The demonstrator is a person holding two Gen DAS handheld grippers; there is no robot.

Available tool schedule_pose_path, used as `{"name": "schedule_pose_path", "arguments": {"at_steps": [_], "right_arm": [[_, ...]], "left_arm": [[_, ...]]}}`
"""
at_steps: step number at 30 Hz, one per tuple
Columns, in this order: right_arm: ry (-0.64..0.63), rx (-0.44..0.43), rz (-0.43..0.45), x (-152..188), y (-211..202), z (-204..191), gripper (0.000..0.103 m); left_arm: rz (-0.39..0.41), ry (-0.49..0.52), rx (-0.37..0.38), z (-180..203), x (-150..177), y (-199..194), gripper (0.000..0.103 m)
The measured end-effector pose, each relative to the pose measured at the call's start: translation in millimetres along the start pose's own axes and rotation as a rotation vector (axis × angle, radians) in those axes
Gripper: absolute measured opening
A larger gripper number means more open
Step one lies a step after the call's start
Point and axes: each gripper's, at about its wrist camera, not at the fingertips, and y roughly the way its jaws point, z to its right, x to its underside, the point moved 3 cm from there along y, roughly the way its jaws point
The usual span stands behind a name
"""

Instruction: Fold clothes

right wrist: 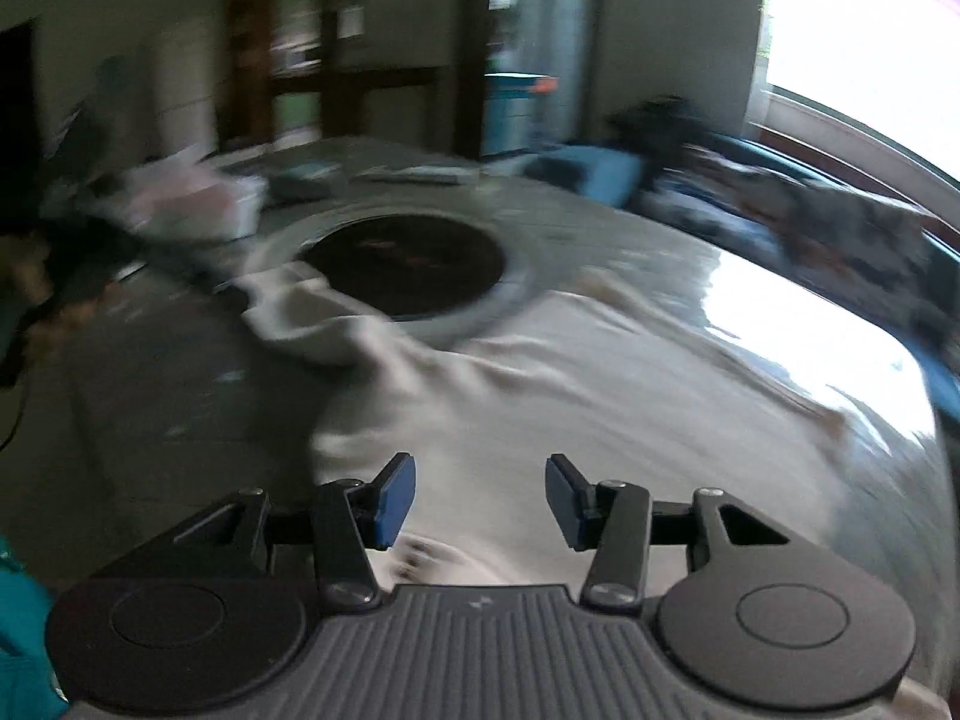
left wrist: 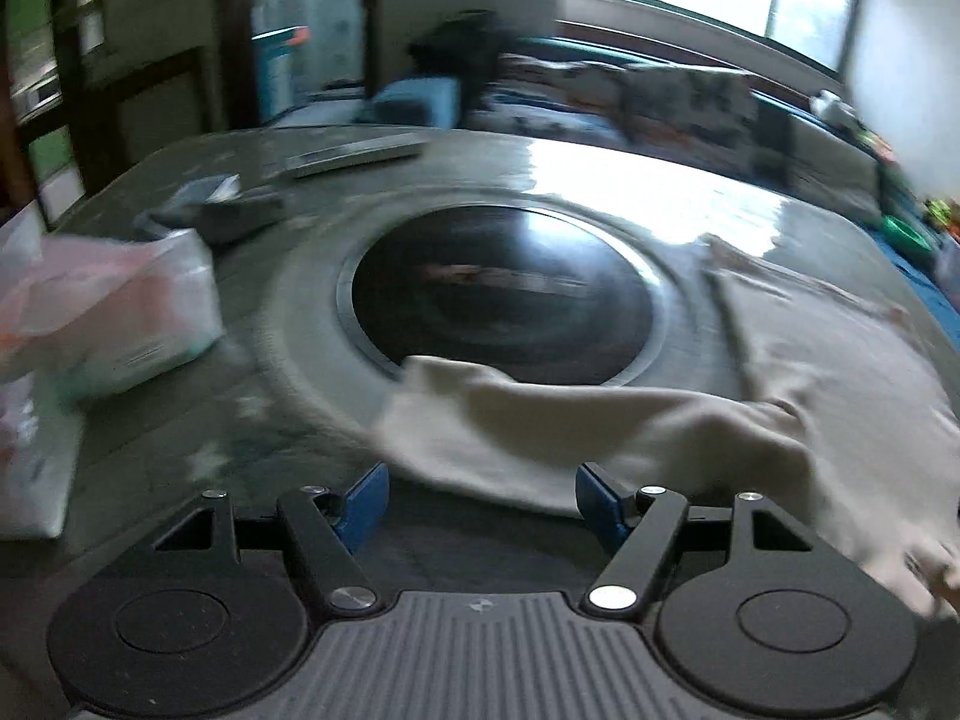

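A cream garment (left wrist: 798,396) lies spread on the grey table (left wrist: 180,438), one sleeve (left wrist: 480,414) reaching left over the rim of a round black inset. My left gripper (left wrist: 483,501) is open just above the sleeve's near edge, with nothing between its blue pads (left wrist: 366,501). In the right wrist view the same garment (right wrist: 570,396) covers the table's near right part, its sleeve (right wrist: 312,318) pointing toward the inset. My right gripper (right wrist: 480,501) hangs open over the garment's body, holding nothing. Both views are motion-blurred.
A round black inset (left wrist: 498,294) sits in the table's middle. A plastic-wrapped pack (left wrist: 114,324) lies at the left, dark flat items (left wrist: 222,216) and a long flat object (left wrist: 354,156) farther back. Beyond the table stands a sofa with patterned cushions (left wrist: 660,102) under a bright window.
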Motion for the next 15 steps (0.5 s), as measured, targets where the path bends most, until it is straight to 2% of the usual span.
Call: {"name": "schedule_pose_path", "arguments": {"at_steps": [4, 6, 9, 11, 12, 14, 15], "right_arm": [[-0.111, -0.088, -0.016, -11, 19, -42, 0.046], [-0.153, -0.109, -0.033, -13, 32, -57, 0.036], [-0.199, -0.111, -0.052, -13, 44, -72, 0.033], [-0.214, -0.104, -0.061, -13, 50, -77, 0.031], [-0.213, -0.100, -0.066, -13, 53, -77, 0.028], [-0.213, -0.092, -0.075, -13, 58, -77, 0.026], [-0.212, -0.088, -0.079, -13, 61, -78, 0.025]], "left_arm": [[-0.008, -0.067, -0.013, -21, -1, 8, 0.072], [-0.012, -0.089, -0.013, -27, -2, 13, 0.071], [-0.023, -0.114, 0.003, -31, -3, 20, 0.069], [-0.027, -0.119, 0.016, -31, -2, 24, 0.059], [-0.023, -0.113, 0.016, -30, -3, 26, 0.057], [-0.013, -0.104, 0.015, -28, -3, 28, 0.039], [-0.010, -0.103, 0.013, -28, -4, 29, 0.036]]}}
